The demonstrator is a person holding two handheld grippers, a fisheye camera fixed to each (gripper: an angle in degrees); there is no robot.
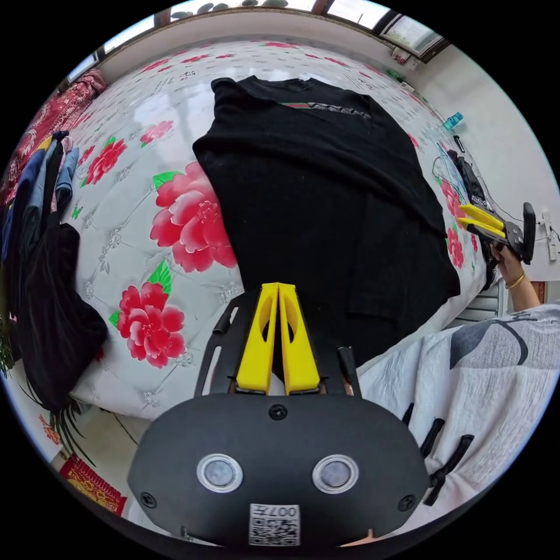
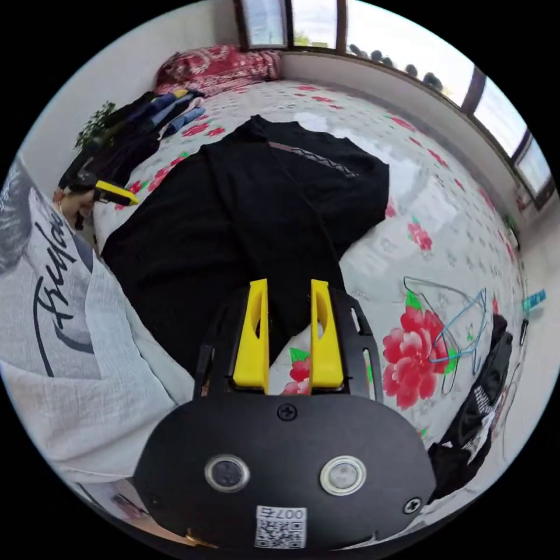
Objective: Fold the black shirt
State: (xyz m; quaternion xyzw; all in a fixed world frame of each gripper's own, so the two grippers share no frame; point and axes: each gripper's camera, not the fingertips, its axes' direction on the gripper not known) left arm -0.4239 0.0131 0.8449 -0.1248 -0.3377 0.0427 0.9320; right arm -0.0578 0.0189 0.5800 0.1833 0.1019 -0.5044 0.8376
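The black shirt (image 1: 315, 192) lies spread front-up on the flowered bed cover (image 1: 134, 192), collar at the far end, with a long fold running down its body (image 2: 262, 192). In the left gripper view, my left gripper (image 1: 278, 287) hovers over the near hem with its yellow jaws pressed together and no cloth visible between them. It also appears in the right gripper view (image 2: 123, 197), held by a hand at the shirt's near left corner. My right gripper (image 2: 289, 284) stands open above the shirt's near right edge, and it appears at the bed's right side (image 1: 466, 214) too.
A pile of dark and blue clothes (image 1: 41, 233) sits at the left of the bed. Wire hangers (image 2: 455, 338) and another black garment (image 2: 478, 396) lie on the right. Red bedding (image 2: 216, 61) rests under the windows. The person's white printed clothing (image 1: 484, 361) is close by.
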